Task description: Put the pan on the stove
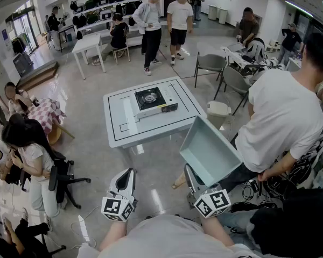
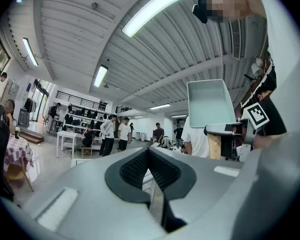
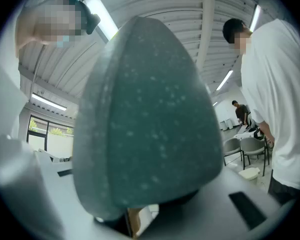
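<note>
Floor (image 1: 86, 106): pale and glossy, running through a busy hall, with people standing and sitting along the far and left sides.
Surface (image 1: 118, 133): a light grey table standing alone in the middle of the hall, bare apart from one appliance.
Bystander (image 1: 282, 122): a person in a white T-shirt, back to the camera, just off the surface's near right corner and close beside the raised pan.
Pan (image 1: 210, 152): a square, deep, grey-blue pan held in the air over the floor, off the surface's near right corner. It is tipped on edge so its hollow faces up and left, it is well apart from the stove, and it touches neither the stove nor the surface.
Stove (image 1: 153, 102): a single-burner portable cooker with a black ring, sitting near the middle of the surface, a little toward the far edge, with nothing on it.
Right tongs (image 1: 190, 175): clenched on the pan's handle and carrying the pan, whose speckled underside fills the right gripper view.
Left tongs (image 1: 130, 173): closed on nothing, pads meeting, held level in front of the wearer's chest, short of the surface's near edge and left of the pan.
Handle (image 1: 178, 183): a short piece of pale wood jutting from the pan's lower side, pinched in the right tongs.
</note>
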Action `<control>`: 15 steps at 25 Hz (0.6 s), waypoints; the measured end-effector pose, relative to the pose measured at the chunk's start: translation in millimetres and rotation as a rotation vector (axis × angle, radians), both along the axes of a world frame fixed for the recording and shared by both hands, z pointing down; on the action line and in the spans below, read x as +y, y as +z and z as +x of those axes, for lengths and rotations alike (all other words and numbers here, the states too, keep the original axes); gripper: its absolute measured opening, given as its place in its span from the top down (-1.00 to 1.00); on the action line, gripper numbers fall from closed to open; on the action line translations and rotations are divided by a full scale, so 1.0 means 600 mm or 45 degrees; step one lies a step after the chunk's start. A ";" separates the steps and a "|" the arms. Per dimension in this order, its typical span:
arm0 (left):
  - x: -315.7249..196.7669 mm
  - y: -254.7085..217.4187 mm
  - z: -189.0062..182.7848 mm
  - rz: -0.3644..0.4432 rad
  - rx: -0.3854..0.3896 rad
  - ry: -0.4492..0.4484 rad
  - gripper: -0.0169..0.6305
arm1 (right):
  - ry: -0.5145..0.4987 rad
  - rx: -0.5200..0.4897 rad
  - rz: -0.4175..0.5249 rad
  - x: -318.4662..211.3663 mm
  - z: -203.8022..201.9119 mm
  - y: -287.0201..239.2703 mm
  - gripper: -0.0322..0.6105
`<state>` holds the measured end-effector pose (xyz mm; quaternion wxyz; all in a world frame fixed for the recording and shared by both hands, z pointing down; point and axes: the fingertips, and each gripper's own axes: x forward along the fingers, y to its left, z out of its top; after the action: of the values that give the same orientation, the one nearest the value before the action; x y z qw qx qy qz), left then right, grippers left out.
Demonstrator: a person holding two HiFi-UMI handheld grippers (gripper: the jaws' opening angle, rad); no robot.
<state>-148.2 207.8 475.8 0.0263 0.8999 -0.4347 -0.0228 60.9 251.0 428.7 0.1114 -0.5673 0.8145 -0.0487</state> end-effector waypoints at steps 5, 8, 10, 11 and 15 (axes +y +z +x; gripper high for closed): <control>-0.003 -0.002 0.001 -0.006 -0.003 -0.006 0.92 | 0.006 0.001 -0.012 -0.003 0.003 0.000 0.53; 0.001 -0.006 0.003 -0.004 -0.005 -0.007 0.92 | 0.005 0.001 -0.017 0.000 0.005 -0.004 0.53; 0.002 -0.007 0.004 -0.006 -0.005 -0.009 0.92 | 0.013 0.000 -0.023 0.000 0.008 -0.003 0.53; 0.001 -0.006 0.005 -0.007 -0.005 -0.010 0.92 | 0.019 0.003 -0.026 -0.002 0.010 -0.001 0.53; -0.003 -0.001 0.011 -0.006 -0.012 -0.015 0.92 | 0.038 0.005 -0.036 -0.009 0.019 0.007 0.53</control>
<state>-141.7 206.1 474.9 0.0260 0.8974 -0.4400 -0.0177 72.2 245.7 432.8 0.1024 -0.5810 0.8054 -0.0573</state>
